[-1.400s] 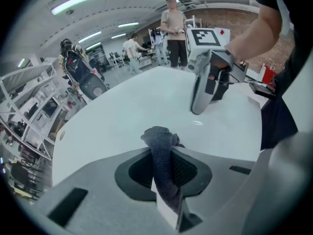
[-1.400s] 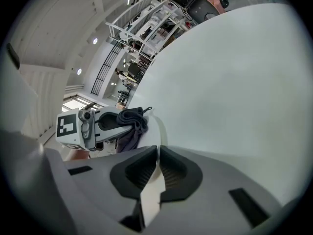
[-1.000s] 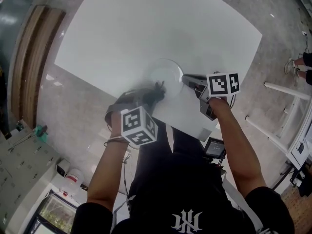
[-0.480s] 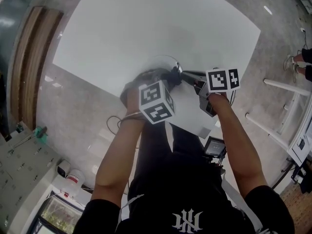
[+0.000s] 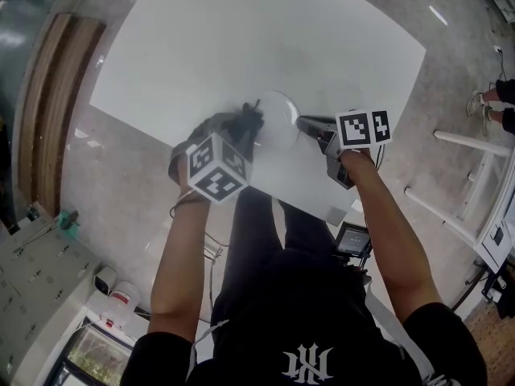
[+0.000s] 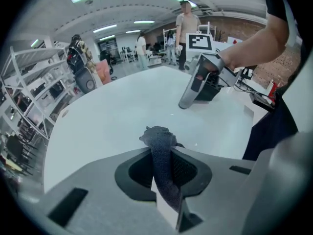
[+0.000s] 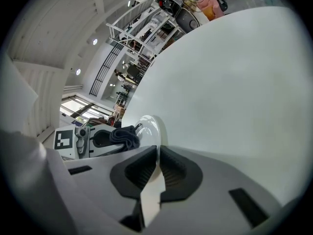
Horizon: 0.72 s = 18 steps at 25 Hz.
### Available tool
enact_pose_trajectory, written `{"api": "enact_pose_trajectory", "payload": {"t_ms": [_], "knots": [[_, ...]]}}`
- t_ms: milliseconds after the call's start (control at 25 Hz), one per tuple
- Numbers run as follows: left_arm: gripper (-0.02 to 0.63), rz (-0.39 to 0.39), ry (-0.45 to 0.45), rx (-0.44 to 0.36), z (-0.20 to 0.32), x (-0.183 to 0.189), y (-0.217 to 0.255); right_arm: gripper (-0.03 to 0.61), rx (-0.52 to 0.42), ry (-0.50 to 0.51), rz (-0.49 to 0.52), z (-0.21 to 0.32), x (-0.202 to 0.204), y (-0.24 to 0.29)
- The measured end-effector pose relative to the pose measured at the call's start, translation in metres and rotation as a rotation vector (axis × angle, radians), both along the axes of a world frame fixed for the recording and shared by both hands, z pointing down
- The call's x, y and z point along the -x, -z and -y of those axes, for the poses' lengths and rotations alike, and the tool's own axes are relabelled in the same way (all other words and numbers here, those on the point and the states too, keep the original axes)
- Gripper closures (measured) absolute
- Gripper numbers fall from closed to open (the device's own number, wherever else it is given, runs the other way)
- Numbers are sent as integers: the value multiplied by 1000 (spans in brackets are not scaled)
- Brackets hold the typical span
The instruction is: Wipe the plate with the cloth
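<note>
While the right gripper (image 7: pixel 157 158) clamps the plate (image 7: pixel 149 130) rim, press the left gripper (image 6: pixel 164 165)'s pinched cloth (image 6: pixel 159 138) flat; sweep evenly.

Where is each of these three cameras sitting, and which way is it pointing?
Head view: on the person's head, facing steeply down at the table; both forearms, left gripper and right gripper show.
Left gripper view: rides that gripper, facing along jaws shut on the cloth; right gripper and forearm opposite.
Right gripper view: rides that gripper, facing along jaws clamping the plate; left gripper beyond.
Shared: both gripper views show the cloth and table.
</note>
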State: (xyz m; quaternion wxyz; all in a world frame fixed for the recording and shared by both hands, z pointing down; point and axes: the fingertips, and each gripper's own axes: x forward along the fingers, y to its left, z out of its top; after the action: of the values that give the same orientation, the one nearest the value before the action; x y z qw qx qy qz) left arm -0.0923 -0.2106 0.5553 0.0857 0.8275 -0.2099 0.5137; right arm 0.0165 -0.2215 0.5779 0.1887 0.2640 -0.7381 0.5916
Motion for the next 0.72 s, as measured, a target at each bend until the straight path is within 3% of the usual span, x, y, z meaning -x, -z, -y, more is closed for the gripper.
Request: {"api": "enact_pose_trajectory", "payload": {"t_ms": [280, 560, 640, 720], "knots": [[563, -81, -22, 61, -50, -21, 14, 559, -11, -11, 8, 1, -5, 2], [563, -60, -20, 85, -64, -20, 17, 558, -2, -101, 90, 6, -13, 17], [563, -61, -10, 89, -69, -17, 23, 558, -14, -129, 110, 7, -21, 26], [563, -111, 34, 97, -76, -16, 36, 558, -55, -149, 138, 4, -31, 40]]}}
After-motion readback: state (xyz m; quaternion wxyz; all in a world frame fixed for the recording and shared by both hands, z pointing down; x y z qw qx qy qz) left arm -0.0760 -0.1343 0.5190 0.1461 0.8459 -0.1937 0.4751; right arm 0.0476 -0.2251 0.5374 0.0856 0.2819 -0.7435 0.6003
